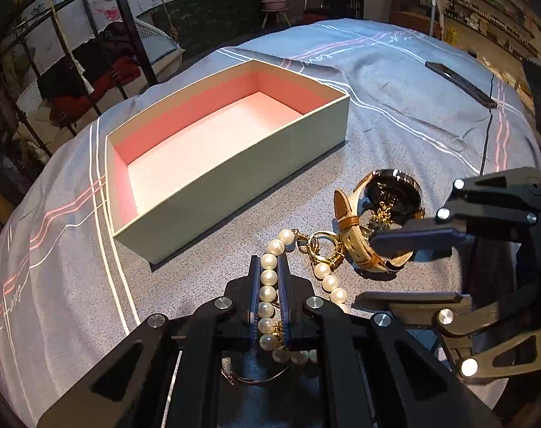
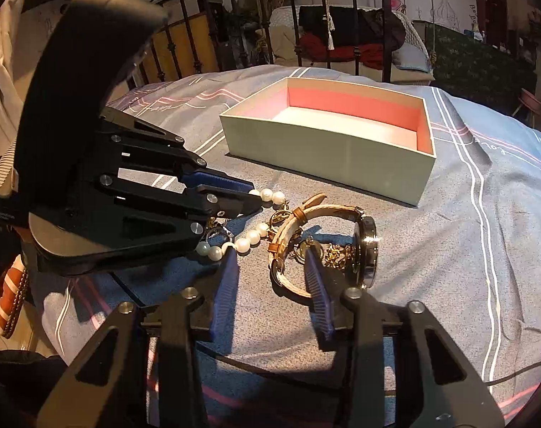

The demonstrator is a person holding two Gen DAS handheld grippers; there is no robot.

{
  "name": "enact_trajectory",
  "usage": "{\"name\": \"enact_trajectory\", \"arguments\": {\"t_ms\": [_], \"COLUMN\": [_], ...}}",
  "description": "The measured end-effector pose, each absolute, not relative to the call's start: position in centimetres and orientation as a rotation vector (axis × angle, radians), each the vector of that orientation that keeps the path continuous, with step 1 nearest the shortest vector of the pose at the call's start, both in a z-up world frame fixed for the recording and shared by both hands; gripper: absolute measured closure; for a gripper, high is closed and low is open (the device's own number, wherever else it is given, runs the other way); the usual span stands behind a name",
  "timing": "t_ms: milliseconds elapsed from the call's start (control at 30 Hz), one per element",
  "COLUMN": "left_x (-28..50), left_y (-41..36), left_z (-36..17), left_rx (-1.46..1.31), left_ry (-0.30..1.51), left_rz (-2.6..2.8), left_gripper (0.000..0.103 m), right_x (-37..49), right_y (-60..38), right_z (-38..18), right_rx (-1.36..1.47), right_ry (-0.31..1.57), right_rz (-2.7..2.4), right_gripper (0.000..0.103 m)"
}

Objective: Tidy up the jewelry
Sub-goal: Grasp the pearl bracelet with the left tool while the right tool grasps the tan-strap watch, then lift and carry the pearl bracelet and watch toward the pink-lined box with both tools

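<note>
Left wrist: left gripper (image 1: 269, 267) clenched on pearl strand (image 1: 268, 278), right gripper (image 2: 270, 267) fingers apart straddling watch strap (image 2: 288, 239), box (image 1: 242, 192) edge near.

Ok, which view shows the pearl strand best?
The left wrist view: the pearl strand runs between the left tool's shut pads, bead by bead. The right wrist view shows only scattered pearls beside that tool, which hides the rest.

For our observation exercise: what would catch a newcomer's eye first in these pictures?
The pink-lined open box on the grey bedspread stands out first, with nothing in it. In front of it the left gripper pinches a pearl strand, beside a tan-strapped wristwatch tangled with gold chain.
</note>
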State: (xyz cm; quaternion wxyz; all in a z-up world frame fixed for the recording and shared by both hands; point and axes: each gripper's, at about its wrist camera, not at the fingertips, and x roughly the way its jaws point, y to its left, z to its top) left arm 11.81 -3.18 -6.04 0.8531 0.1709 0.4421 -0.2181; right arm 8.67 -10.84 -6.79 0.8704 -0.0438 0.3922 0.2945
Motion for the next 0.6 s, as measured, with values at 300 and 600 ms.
{"name": "enact_trajectory", "arguments": {"t_ms": [300, 600], "left_x": [10.2, 9.0], "left_y": [-0.8, -0.9], "left_z": [-2.6, 0.7], "left_rx": [0.131, 0.111], "left_ry": [0.865, 0.790], "left_rz": [-0.452, -0.447], "left_gripper": [0.094, 0.094], "right_x": [8.1, 7.4], "right_y": [-11.8, -13.7], "right_z": [-6.4, -3.6], "right_rx": [-0.080, 0.024], "right_ry": [0.789, 0.718], "right_rz": [0.599, 0.631], "right_gripper": [0.094, 0.094]}}
